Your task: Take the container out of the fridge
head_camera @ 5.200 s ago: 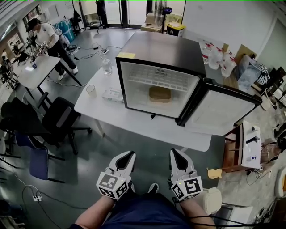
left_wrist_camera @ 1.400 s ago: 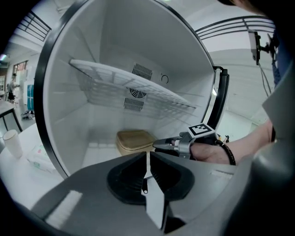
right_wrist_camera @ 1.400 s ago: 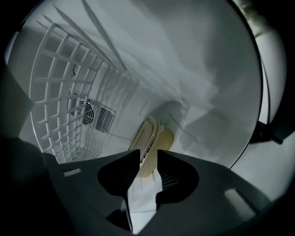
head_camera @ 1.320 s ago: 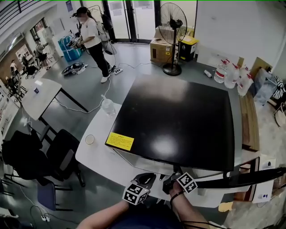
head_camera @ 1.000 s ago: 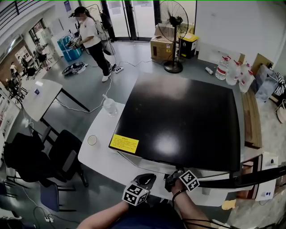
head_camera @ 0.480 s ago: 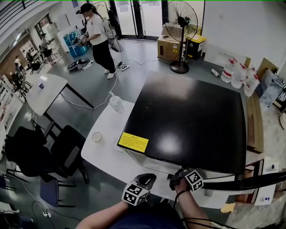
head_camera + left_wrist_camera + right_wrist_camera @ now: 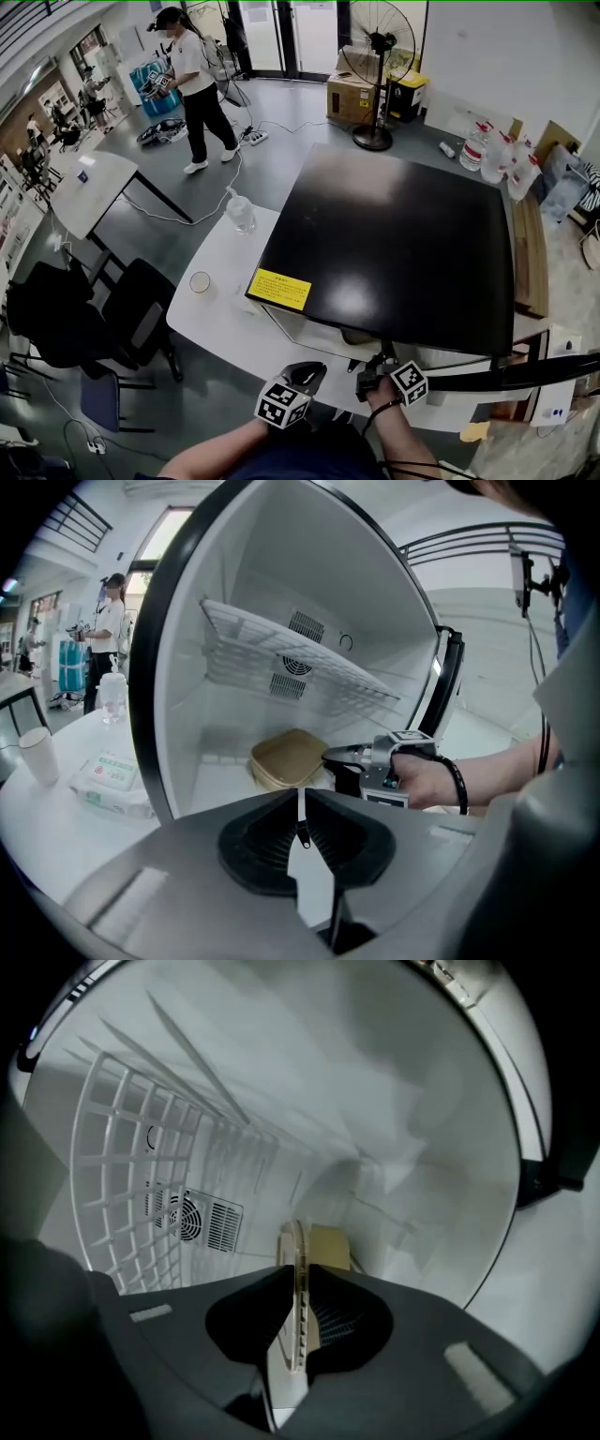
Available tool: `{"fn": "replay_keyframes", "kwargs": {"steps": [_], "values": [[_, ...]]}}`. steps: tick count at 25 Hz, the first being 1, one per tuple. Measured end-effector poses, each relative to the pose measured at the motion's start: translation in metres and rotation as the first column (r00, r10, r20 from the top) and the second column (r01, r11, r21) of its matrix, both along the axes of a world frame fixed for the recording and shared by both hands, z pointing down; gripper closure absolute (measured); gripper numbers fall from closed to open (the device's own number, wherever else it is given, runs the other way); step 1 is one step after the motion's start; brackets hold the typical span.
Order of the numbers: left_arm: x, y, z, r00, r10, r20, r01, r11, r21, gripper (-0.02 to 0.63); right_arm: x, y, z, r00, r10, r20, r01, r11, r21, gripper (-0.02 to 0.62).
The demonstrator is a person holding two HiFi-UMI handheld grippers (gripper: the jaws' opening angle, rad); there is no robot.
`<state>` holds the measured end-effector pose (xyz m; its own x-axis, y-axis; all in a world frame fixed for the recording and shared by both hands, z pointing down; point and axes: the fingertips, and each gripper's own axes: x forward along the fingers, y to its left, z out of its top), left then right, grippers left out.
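Note:
The tan lidded container (image 7: 286, 758) lies on the floor of the open fridge (image 7: 394, 253), under its wire shelf (image 7: 291, 658). My right gripper (image 7: 339, 756) reaches into the fridge from the right. Its jaws have just been closing, and in the right gripper view they press on the container's rim (image 7: 296, 1241), with the tan body (image 7: 330, 1244) just beyond the right gripper (image 7: 298, 1271). My left gripper (image 7: 300, 797) hangs outside the fridge front, shut and holding nothing. From the head, the left gripper (image 7: 302, 377) and right gripper (image 7: 373, 375) sit under the fridge's black top.
The fridge door (image 7: 525, 377) swings open to the right. On the white table (image 7: 216, 323) left of the fridge are a paper cup (image 7: 200, 281), a clear bottle (image 7: 240, 214) and a tissue pack (image 7: 108, 778). Black chairs (image 7: 103, 319) stand left. A person (image 7: 192, 70) walks behind.
Five seconds ago both grippers were open, well back from the fridge; now the right one is inside it. Over the last second neither hand shifted much. The person behind has stepped left.

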<state>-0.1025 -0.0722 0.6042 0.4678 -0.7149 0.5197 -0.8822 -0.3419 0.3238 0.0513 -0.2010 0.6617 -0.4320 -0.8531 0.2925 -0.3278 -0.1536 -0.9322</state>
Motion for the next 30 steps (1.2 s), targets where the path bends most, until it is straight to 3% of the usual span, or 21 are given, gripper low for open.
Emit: {"fn": "replay_keyframes", "kwargs": {"steps": [22, 28, 30], "values": [[0.009, 0.011, 0.002, 1.000, 0.025, -0.016, -0.025, 1.000, -0.007, 0.581, 0.013, 0.083, -0.024, 0.993, -0.057, 0.104, 0.052, 0.997, 0.048, 0.538], [0.001, 0.013, 0.000, 1.000, 0.006, -0.025, -0.006, 1.000, -0.003, 0.581, 0.031, 0.116, -0.019, 0.998, -0.045, 0.053, 0.048, 0.998, -0.050, 0.538], [-0.004, 0.012, 0.000, 1.000, 0.001, -0.024, -0.001, 1.000, -0.004, 0.581, 0.034, 0.124, -0.022, 0.998, -0.046, 0.046, 0.048, 0.998, -0.043, 0.538]]}}
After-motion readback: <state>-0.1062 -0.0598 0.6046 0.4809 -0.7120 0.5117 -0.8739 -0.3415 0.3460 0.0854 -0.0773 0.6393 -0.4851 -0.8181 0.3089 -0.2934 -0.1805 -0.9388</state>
